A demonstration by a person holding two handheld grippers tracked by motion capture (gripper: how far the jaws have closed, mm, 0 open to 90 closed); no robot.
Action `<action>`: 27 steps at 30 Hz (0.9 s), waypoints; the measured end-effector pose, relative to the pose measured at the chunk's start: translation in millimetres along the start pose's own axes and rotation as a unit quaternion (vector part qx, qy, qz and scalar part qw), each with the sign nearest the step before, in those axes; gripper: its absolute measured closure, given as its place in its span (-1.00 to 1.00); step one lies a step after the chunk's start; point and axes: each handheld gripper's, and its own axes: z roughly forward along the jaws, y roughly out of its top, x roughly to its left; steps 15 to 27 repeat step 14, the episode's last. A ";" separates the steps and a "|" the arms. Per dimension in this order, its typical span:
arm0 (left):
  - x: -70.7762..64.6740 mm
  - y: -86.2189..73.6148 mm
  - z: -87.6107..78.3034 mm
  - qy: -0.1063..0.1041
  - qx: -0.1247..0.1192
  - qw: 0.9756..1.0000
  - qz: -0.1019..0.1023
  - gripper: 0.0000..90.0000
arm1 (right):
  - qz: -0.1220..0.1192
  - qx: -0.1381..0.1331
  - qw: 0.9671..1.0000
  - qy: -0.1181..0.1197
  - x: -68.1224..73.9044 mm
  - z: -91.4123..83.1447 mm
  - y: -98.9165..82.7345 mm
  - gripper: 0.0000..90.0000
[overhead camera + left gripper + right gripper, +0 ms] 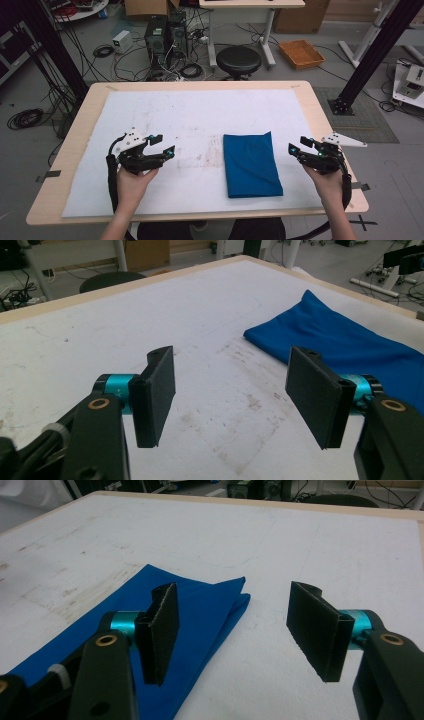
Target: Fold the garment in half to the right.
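Beyond the far edge of the wooden table [60, 165], a black round stool [238, 60] stands on grey floor [310, 75] among tangled cables [25, 118], computer towers [165, 37] and an orange tray [301, 53].

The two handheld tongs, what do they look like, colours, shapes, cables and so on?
Both the left tongs and the right tongs have black bodies, each topped by a pale grey three-cornered plate and trailing a thick black cable. Up close, each has flat black rectangular pads on turquoise metal collars, with brass-coloured pivot rings on the black links. No sleeves show on the forearms.
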 end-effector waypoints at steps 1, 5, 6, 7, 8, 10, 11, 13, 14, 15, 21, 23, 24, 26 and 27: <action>-0.1 -0.3 -0.4 0.000 0.000 1.000 -0.001 -0.19 | 0.000 0.000 1.000 0.001 -0.2 0.3 0.2 -0.17; 0.0 -1.4 -0.8 0.002 0.002 1.000 0.000 -0.19 | 0.002 0.000 1.000 0.001 -1.9 1.3 0.1 -0.18; -0.1 -1.8 -0.8 0.003 0.002 1.000 -0.001 -0.19 | 0.004 0.002 1.000 0.000 -2.4 1.7 -0.2 -0.19; -0.5 -2.2 -0.9 0.003 0.003 1.000 -0.003 -0.19 | 0.005 0.003 1.000 0.000 -3.0 2.4 -0.3 -0.19; -0.3 -2.5 -1.0 0.003 0.004 1.000 -0.003 -0.19 | 0.005 0.003 1.000 0.000 -3.7 3.1 -0.5 -0.20; 0.4 -3.1 -1.5 0.005 0.004 1.000 -0.002 -0.19 | 0.007 0.004 1.000 -0.001 -4.6 4.3 -0.7 -0.21; 0.5 -3.4 -1.9 0.007 0.004 1.000 -0.003 -0.19 | 0.006 0.004 1.000 -0.002 -5.4 4.9 -0.9 -0.21; 2.0 -3.8 -2.9 0.008 0.004 1.000 -0.002 -0.20 | 0.008 0.006 1.000 -0.002 -6.4 6.3 -1.3 -0.22; 2.4 -4.2 -3.4 0.010 0.003 1.000 -0.006 -0.20 | 0.009 0.006 1.000 -0.001 -7.1 7.0 -1.6 -0.23; 2.4 -4.2 -3.4 0.010 0.003 1.000 -0.006 -0.20 | 0.009 0.006 1.000 -0.001 -7.1 7.0 -1.6 -0.23; 2.4 -4.2 -3.4 0.010 0.003 1.000 -0.006 -0.20 | 0.009 0.006 1.000 -0.001 -7.1 7.0 -1.6 -0.23; 2.4 -4.2 -3.4 0.010 0.003 1.000 -0.006 -0.20 | 0.009 0.006 1.000 -0.001 -7.1 7.0 -1.6 -0.23; 2.4 -4.2 -3.4 0.010 0.003 1.000 -0.006 -0.20 | 0.009 0.006 1.000 -0.001 -7.1 7.0 -1.6 -0.23; 2.4 -4.2 -3.4 0.010 0.003 1.000 -0.006 -0.20 | 0.009 0.006 1.000 -0.001 -7.1 7.0 -1.6 -0.23; 2.4 -4.2 -3.4 0.010 0.003 1.000 -0.006 -0.20 | 0.009 0.006 1.000 -0.001 -7.1 7.0 -1.6 -0.23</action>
